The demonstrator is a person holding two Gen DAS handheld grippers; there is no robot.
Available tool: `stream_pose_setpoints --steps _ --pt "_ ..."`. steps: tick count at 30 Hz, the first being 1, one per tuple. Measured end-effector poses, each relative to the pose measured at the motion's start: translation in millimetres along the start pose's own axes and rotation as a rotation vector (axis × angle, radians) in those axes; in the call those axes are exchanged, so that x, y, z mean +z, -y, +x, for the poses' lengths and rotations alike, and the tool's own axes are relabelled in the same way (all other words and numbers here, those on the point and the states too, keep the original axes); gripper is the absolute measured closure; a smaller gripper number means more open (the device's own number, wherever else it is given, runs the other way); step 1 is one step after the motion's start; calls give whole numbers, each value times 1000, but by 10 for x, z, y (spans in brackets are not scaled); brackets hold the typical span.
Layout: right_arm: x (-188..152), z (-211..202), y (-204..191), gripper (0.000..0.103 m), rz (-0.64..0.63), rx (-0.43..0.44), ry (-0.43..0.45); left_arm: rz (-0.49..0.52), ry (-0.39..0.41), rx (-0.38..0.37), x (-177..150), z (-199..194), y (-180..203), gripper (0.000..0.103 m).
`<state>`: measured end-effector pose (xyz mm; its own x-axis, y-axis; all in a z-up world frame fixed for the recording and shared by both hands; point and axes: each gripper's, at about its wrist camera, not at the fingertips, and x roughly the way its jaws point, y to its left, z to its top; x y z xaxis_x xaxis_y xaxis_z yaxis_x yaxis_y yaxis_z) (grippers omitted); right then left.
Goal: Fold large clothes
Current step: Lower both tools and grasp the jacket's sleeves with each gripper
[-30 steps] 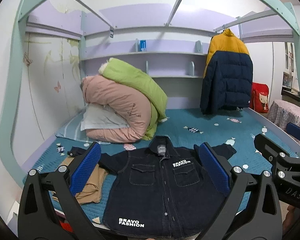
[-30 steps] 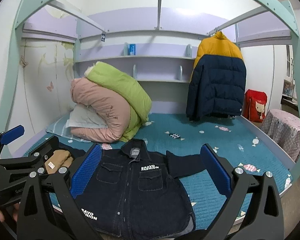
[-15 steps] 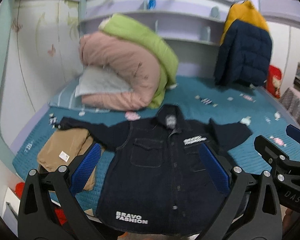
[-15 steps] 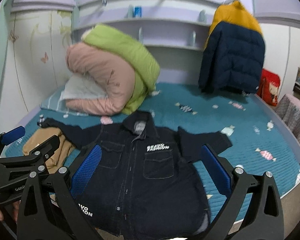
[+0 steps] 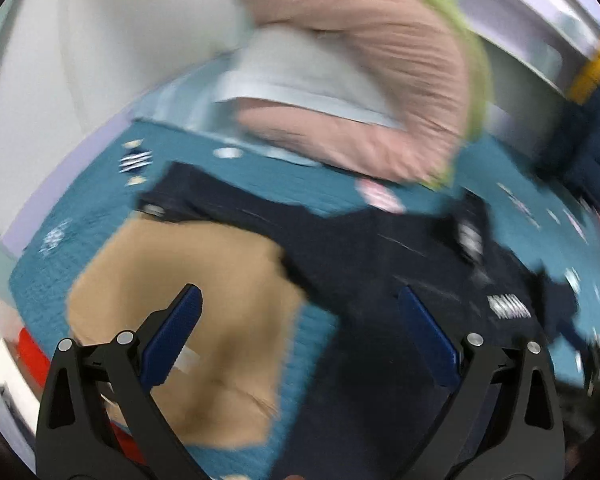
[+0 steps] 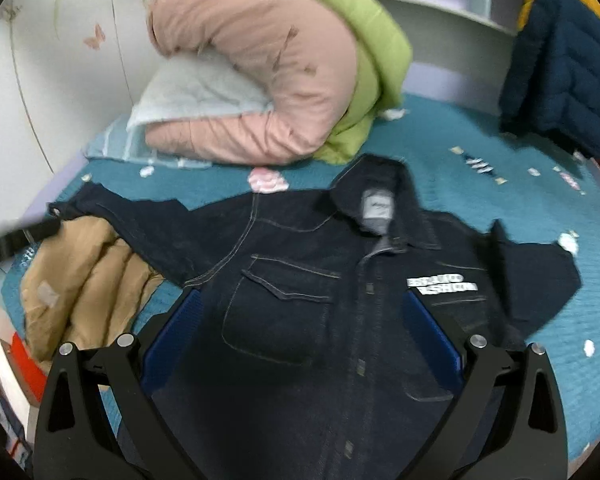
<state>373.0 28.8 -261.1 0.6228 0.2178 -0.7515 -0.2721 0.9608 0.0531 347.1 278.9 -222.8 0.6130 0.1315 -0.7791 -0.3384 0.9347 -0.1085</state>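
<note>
left gripper – jaws spread wide, nothing held, lower centre of its blurred view over tan garment | right gripper – jaws wide apart, empty, above dark denim shirt | shirt lies flat, buttoned, centre frame on teal bedspread; one sleeve overlaps the tan garment at left | pink-green quilt upper centre

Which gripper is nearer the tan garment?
Left. The left gripper hangs open just above the tan garment; the right gripper, also open, is over the denim jacket, the tan garment off to its left.
</note>
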Motion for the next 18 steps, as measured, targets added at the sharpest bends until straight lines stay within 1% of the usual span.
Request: stream_pose_setpoints --steps 1,2,4,6,7,8,10,12,13,14,15,16,18 --pt "17 145 -44 7 -4 0 -16 -20 -4 4 79 80 -118 5" --pt "30 259 -76 7 -8 3 -30 -45 -20 24 167 194 -251 5" --pt "50 563 -164 8 -25 48 -63 -91 -52 42 301 405 -455 5" --pt "73 811 -246 10 -34 52 -86 -89 -70 71 404 614 -587 5" --pt "86 913 -275 27 -34 58 -94 -88 -86 96 448 728 -654 5" --pt "106 1060 -309 37 -33 72 -116 -97 -102 105 494 845 -734 5" --pt "137 1281 -366 62 -25 94 -151 -146 -116 106 555 1005 -891 5" --pt "154 1518 -416 78 -15 130 -199 -184 -112 75 583 1114 -1005 5" --pt "153 1590 -441 81 -5 156 -219 -219 -112 56 596 1211 -1088 5" --pt "149 1668 -467 84 3 185 -234 -246 -123 57 592 1270 -1136 5" --pt "149 1703 -499 87 -1 195 -239 -280 -148 49 597 1371 -1200 5" --pt "142 1734 -537 87 -5 203 -242 -299 -161 30 616 1453 -1241 5" --pt "130 1777 -593 87 -3 223 -248 -306 -158 32 649 1492 -1269 5"
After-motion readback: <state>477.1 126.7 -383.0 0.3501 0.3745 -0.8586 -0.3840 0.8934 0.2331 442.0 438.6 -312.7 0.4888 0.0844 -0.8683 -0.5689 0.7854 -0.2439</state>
